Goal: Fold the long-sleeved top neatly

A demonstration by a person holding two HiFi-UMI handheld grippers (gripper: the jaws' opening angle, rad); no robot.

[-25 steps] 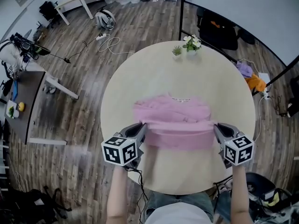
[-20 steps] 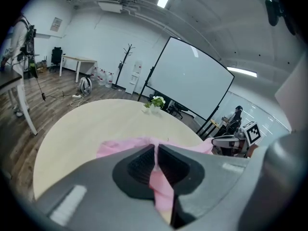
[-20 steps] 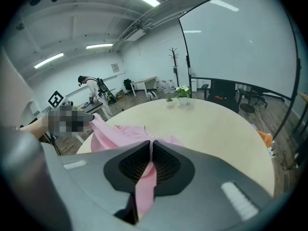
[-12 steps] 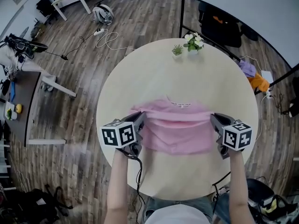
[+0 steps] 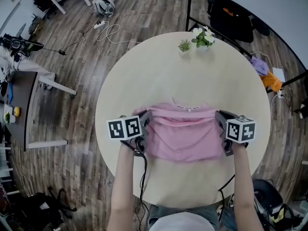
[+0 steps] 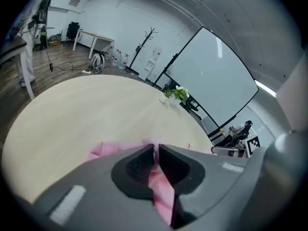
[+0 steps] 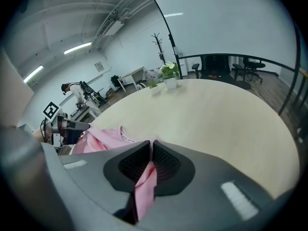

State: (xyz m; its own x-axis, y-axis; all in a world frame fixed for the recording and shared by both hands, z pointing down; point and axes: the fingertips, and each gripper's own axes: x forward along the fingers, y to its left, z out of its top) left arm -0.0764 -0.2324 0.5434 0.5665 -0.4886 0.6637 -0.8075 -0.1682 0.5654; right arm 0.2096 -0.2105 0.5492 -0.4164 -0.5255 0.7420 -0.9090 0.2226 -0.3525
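Both grippers clamped on the pink top, mid-fold

The left gripper (image 5: 146, 121) and right gripper (image 5: 222, 123) each pinch pink cloth at one side of the top (image 5: 185, 136), which lies on the near half of the round table (image 5: 192, 71). If one side is set down ahead of the other, or released while slack, the upper layer would likely land crooked and wrinkle

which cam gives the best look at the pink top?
Head view: the whole pink top shows, on the table. Left gripper view and right gripper view each show only a pinched fold between shut jaws plus a bunched edge beyond.
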